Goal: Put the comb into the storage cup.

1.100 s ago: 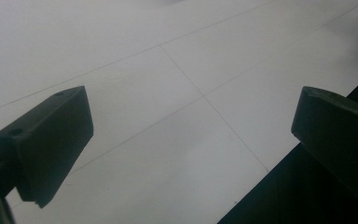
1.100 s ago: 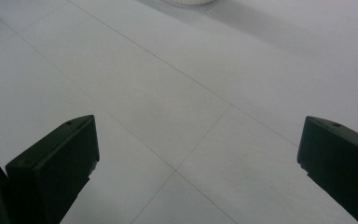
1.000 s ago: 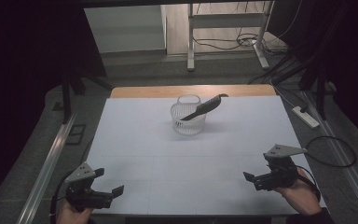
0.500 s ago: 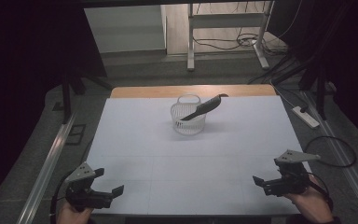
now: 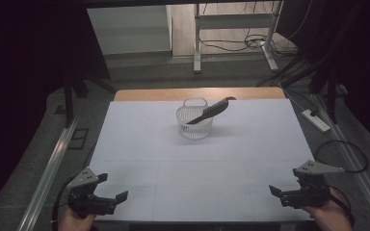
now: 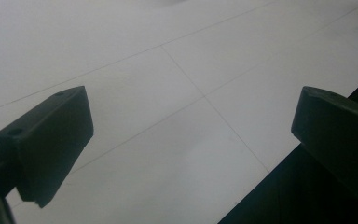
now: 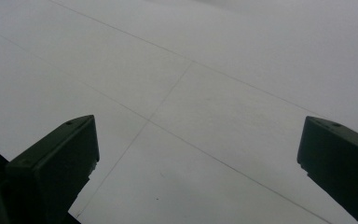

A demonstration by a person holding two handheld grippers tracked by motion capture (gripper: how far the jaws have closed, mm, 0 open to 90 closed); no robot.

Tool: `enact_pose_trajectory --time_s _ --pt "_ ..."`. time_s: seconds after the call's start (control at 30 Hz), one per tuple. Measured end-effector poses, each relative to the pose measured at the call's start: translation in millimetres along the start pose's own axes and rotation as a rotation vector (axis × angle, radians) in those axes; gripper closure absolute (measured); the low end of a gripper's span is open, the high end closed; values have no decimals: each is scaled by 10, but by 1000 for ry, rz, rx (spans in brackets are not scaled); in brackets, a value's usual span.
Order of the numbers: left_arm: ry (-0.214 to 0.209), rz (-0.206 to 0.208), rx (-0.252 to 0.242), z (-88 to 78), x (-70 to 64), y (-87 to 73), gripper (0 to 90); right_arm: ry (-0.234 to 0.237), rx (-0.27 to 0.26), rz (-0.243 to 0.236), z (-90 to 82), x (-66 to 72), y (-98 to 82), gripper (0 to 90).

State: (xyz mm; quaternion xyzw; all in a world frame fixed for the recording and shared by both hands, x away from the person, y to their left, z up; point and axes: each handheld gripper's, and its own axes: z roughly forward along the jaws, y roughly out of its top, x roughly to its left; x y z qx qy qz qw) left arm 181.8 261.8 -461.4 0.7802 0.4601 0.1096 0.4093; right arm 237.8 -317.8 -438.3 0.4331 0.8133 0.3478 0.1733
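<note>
The left gripper [image 5: 112, 191] and the right gripper [image 5: 280, 192], each held in one hand at the near corners, are well apart, both with black fingers [image 6: 46, 144] spread wide and gripping nothing.

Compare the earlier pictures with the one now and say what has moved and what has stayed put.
The right gripper has drawn back toward the near right corner of the table, its fingers open and holding nothing. The left gripper has stayed at the near left corner, open. The comb lies as before, slanted across the basket. Nothing was taken hold of or let go.
</note>
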Motion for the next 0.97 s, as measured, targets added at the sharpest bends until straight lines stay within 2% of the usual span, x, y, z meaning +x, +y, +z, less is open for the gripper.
enact_pose_trajectory --time_s 0.47,0.77,0.97 --pt "28 4 -4 -22 3 -10 0 -24 10 24 -74 -22 -83 0" --pt "38 -1 0 -34 13 -21 0 -58 50 26 -85 -25 -105 0" --pt "39 2 3 -29 10 -13 0 -68 82 4 -63 -10 -107 0"
